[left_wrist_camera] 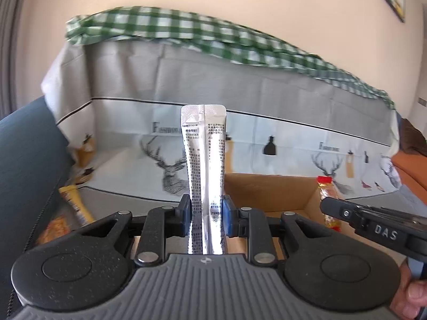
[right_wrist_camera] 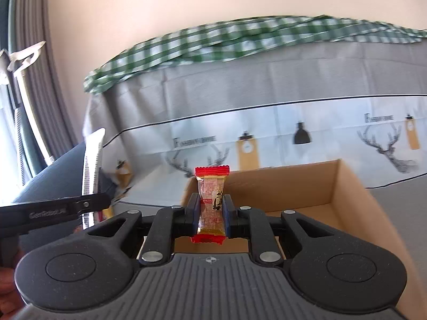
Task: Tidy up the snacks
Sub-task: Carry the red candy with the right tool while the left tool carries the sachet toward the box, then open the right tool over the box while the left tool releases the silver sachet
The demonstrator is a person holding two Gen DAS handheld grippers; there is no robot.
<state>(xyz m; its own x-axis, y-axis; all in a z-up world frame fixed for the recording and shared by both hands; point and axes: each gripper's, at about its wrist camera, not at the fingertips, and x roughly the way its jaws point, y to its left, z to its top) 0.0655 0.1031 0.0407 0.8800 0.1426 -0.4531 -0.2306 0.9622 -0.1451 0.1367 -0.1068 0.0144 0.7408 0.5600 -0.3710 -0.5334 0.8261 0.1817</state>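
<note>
Left wrist view shows a wide sofa back draped in smooth grey cloth (left_wrist_camera: 186, 80) printed with deer heads, a rumpled green checked cloth (left_wrist_camera: 186, 32) along its top. Below sits my open cardboard box (left_wrist_camera: 267, 186), plain brown and square-cornered. Only this view shows yellow snack packets (left_wrist_camera: 74, 202) lying at the left. My left claw (left_wrist_camera: 206, 216) is clamped on a tall, crinkled silver foil sachet (left_wrist_camera: 204, 160), held upright. Right wrist view shows my right claw (right_wrist_camera: 211, 214) closed on a small red-ended wrapped candy (right_wrist_camera: 212, 200) before the box.
</note>
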